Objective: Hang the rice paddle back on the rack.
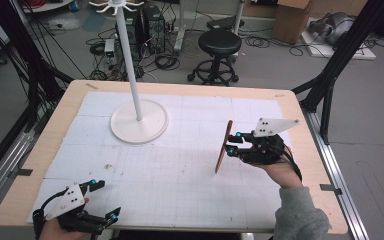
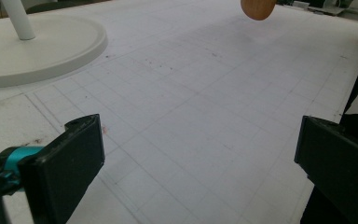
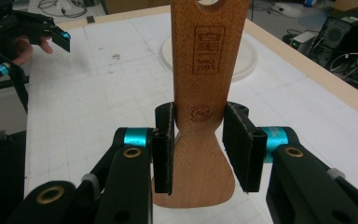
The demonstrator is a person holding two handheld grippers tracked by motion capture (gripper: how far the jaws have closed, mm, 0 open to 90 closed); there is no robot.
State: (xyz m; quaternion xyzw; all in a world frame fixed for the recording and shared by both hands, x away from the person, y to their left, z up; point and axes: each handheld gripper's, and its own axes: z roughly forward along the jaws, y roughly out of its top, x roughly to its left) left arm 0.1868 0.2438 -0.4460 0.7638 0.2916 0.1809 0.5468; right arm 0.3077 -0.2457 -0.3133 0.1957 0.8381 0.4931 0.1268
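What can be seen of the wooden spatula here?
The spatula is flat, light-brown wood with a hanging hole at the handle end, a burnt-in stamp and a small round mark near its narrow waist, and a wider rounded blade. The right tool clamps it by its two edges at the waist. In the high view it stands nearly upright and edge-on above the mat, slightly tilted, its lower tip close to the surface; whether it touches is unclear.

wooden spatula [image 3: 204, 93], "SINCE 1905", "Ag+"
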